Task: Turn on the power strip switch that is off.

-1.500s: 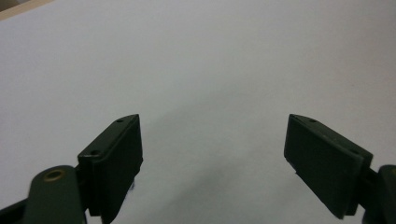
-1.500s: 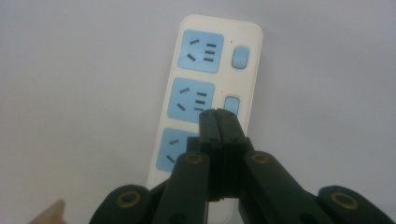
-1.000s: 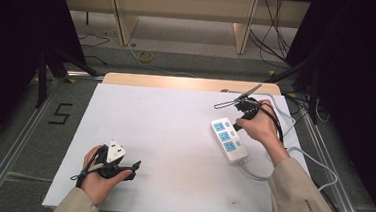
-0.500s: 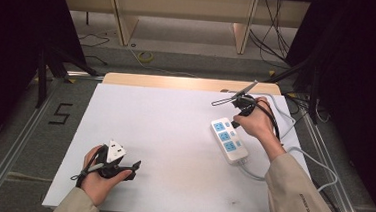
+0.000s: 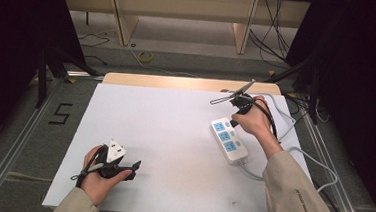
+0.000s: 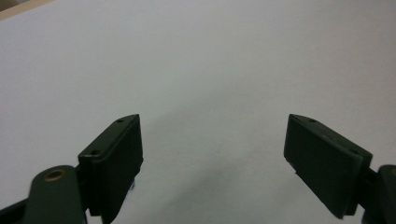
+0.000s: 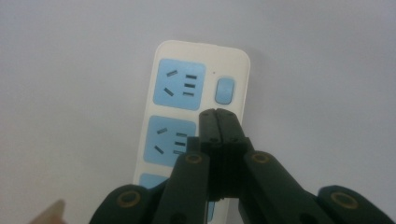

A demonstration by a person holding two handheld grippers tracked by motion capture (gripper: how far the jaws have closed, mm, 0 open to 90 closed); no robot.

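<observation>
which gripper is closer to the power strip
Right. The right gripper, shut, hovers directly over the power strip, near its blue switch. The left gripper, open, is far off at the near left of the table.

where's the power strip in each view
High view: the power strip lies right of centre on the white table, by the right hand.
Left gripper view: not in it.
Right gripper view: upper centre, just beyond the shut right claw.
Shared landmark: the white table.
</observation>
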